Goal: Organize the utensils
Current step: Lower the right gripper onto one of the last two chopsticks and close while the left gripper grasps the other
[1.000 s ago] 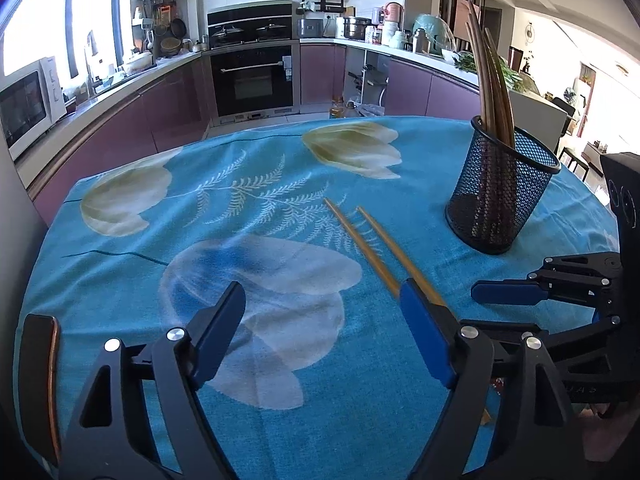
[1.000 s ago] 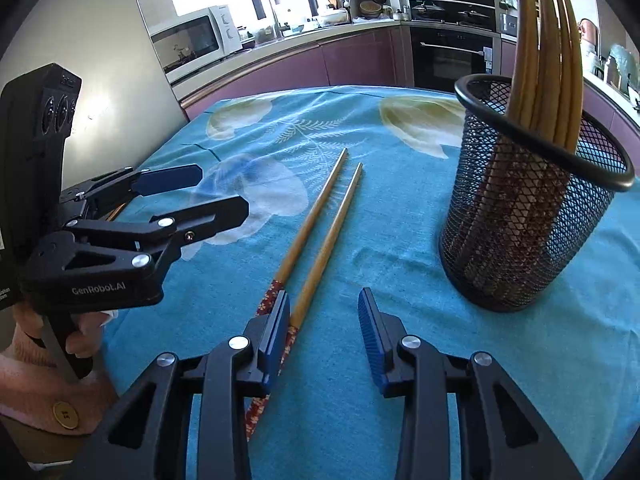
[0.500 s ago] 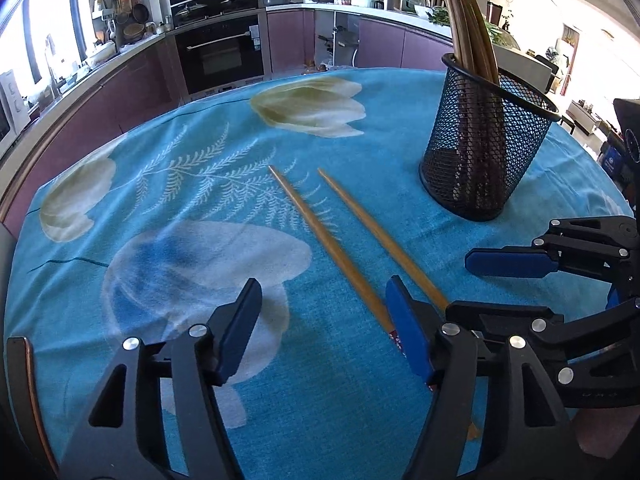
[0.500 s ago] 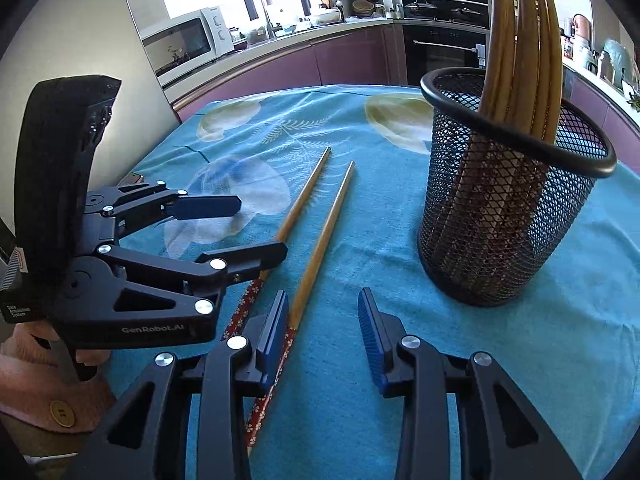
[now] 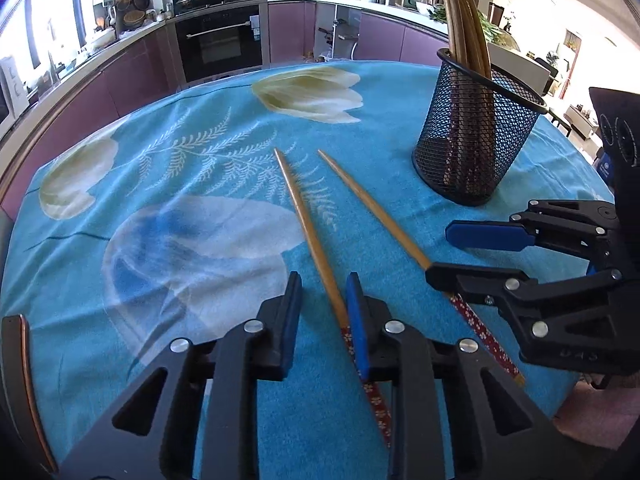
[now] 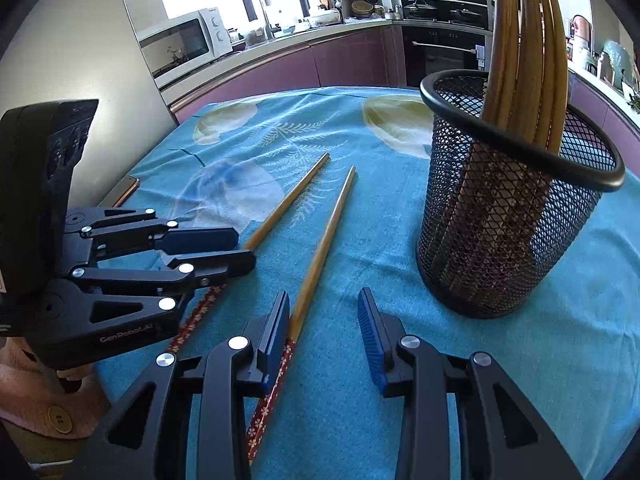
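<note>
Jaws apart; left gripper (image 6: pixel 236 248) body reads "GenRobot.AI".

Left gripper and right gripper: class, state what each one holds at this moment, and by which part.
Nothing is held. The left gripper is open around one loose chopstick near its patterned end; the right gripper is open beside the other chopstick.

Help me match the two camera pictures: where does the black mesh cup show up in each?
Left wrist: the mesh cup stands upper right, beyond the two loose chopsticks.
Right wrist: the mesh cup fills the right side, close.
Shared landmark: the black oven behind the table.
</note>
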A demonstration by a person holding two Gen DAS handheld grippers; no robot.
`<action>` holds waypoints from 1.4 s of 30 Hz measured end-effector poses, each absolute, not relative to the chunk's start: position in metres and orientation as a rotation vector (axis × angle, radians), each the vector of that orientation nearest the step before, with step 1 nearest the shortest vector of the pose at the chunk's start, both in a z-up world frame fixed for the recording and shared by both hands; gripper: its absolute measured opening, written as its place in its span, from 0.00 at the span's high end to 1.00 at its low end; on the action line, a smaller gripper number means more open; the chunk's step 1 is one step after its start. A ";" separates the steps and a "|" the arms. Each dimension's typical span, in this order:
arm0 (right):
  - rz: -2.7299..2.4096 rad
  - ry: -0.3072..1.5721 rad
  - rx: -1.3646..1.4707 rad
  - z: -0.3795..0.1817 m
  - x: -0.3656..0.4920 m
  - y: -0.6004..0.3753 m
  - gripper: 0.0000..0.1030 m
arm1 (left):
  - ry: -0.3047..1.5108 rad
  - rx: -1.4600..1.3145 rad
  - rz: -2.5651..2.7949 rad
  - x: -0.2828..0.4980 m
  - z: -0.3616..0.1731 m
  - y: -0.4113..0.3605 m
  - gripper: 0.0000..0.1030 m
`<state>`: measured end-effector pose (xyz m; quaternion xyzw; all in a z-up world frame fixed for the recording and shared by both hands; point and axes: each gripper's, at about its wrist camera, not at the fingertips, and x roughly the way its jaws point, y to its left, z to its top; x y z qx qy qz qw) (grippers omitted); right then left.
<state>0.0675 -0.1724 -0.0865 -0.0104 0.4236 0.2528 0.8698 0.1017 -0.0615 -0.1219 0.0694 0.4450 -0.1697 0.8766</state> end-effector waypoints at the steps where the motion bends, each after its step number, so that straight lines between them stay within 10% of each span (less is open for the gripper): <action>1: 0.526 0.885 -0.025 -0.086 0.068 -0.172 0.67 | 0.928 0.144 -0.353 0.101 -0.122 -0.061 0.77; 25: 0.484 0.871 -0.067 -0.088 0.089 -0.155 0.72 | 0.915 0.147 -0.333 0.127 -0.122 -0.062 0.68; 42: 0.486 0.886 0.021 -0.089 0.092 -0.164 0.93 | 0.923 0.077 -0.323 0.132 -0.121 -0.061 0.91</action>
